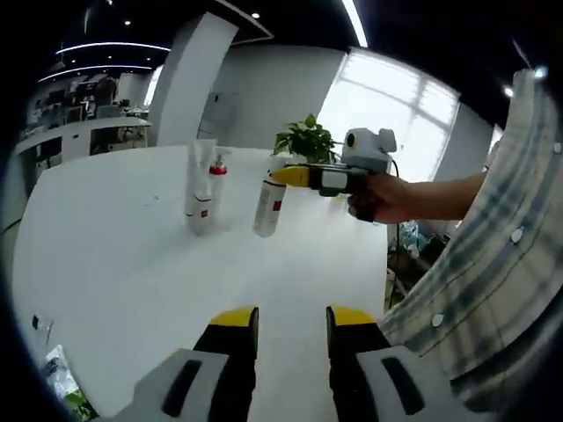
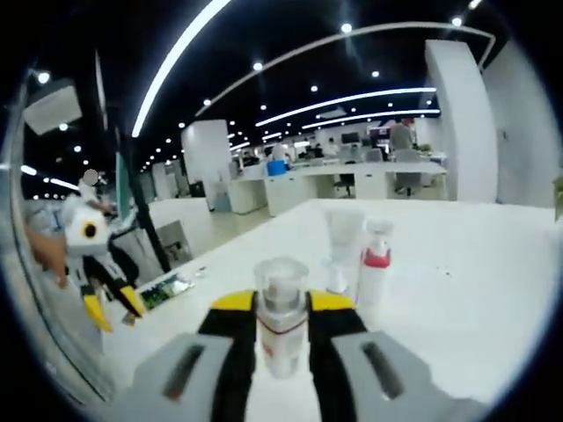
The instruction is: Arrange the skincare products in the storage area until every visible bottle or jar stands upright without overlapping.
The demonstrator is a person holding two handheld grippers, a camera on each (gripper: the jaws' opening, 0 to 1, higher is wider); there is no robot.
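My right gripper [image 2: 281,318] clamps a bottle [image 2: 281,318], seemingly to stand it beside the tube [image 1: 200,189] mid-bench [image 1: 132,264]; left gripper [image 1: 291,320] waits, jaws parted.

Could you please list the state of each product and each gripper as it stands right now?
White bottle with clear cap: held off the table, tilted in the left gripper view.
Tube: upright on the table, free.
Red-collared pump bottle: upright beside the tube, free.
Right gripper: shut on the white bottle.
Left gripper: open, nothing between its jaws.
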